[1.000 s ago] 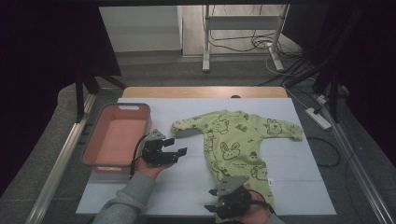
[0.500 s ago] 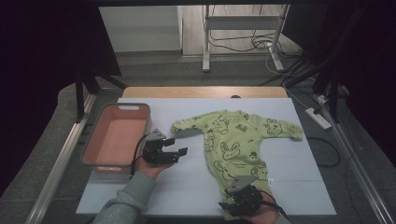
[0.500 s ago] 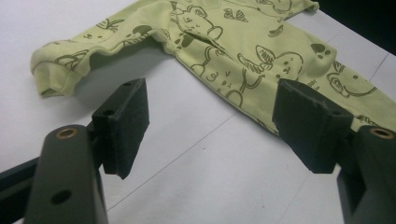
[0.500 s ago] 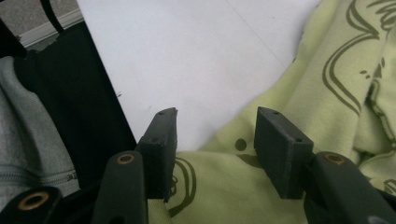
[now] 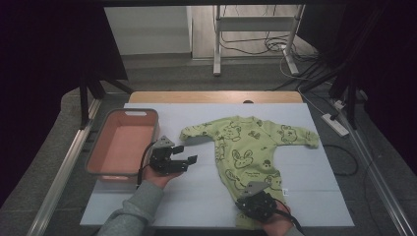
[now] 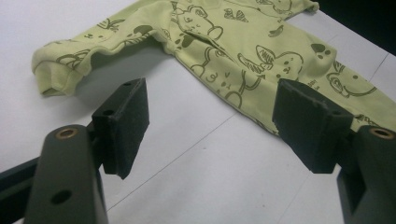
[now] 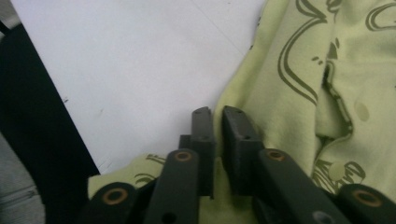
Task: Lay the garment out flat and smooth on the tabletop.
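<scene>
From the high view, a light green baby romper (image 5: 246, 152) printed with dark animal figures lay spread on the white table (image 5: 305, 187), its sleeves reaching out to either side and its legs running toward the person's edge, with a pink bin (image 5: 123, 147) standing just beside it at the left. The left gripper (image 5: 179, 155) hovered over bare table between the bin and the romper's near sleeve, in the same spot as a second before. The right gripper (image 5: 251, 206), by contrast, had slid toward the near edge and sunk onto the lower leg end of the garment. In the left gripper view, the two black pads (image 6: 123, 123) stood wide apart with nothing between them, white table below, and the romper's sleeve cuff (image 6: 53, 74) a little way ahead. In the right gripper view, the jaws had just been closing and now stood nearly together, a fold of green fabric (image 7: 218, 154) from the romper's edge pinched between them, right where cloth met the table. That fresh pinch likely meant the leg end was secured for a lift or a fold. With the left one idle and wide, its next job was probably the sleeve or the shoulder, so the garment could be handled from two points.
</scene>
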